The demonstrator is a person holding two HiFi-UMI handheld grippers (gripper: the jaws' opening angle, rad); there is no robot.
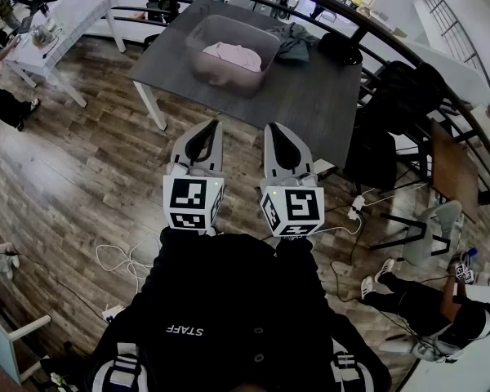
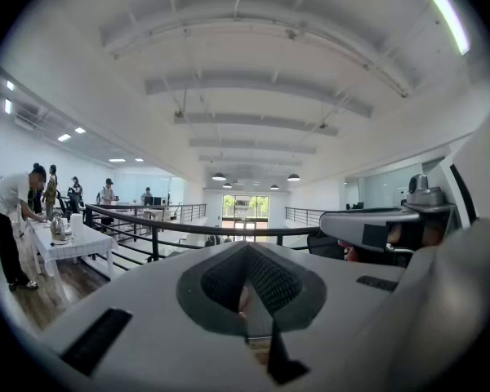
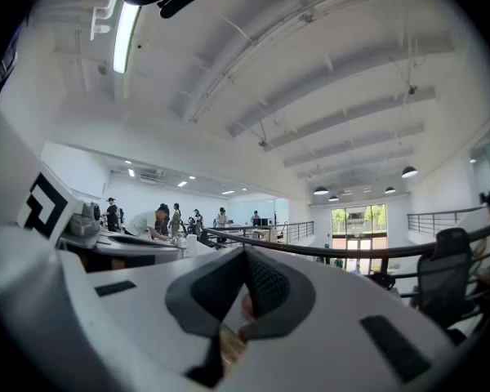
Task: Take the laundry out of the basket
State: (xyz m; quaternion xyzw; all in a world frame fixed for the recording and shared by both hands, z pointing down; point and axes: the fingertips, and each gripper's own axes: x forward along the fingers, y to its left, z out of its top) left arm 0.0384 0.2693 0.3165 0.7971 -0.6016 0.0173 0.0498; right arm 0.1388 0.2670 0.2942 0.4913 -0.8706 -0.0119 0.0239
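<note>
While fingers of L gripper & R gripper sit clenched, empty, black top reads "STAFF".

Left gripper and right gripper are both held out level in front of the chest, side by side, close but not touching. Jaws on both are pressed together, nothing between them. Marker cubes face back toward the body.

Open-plan mezzanine office: black railing, white worktable, office chair, wood floor.
</note>
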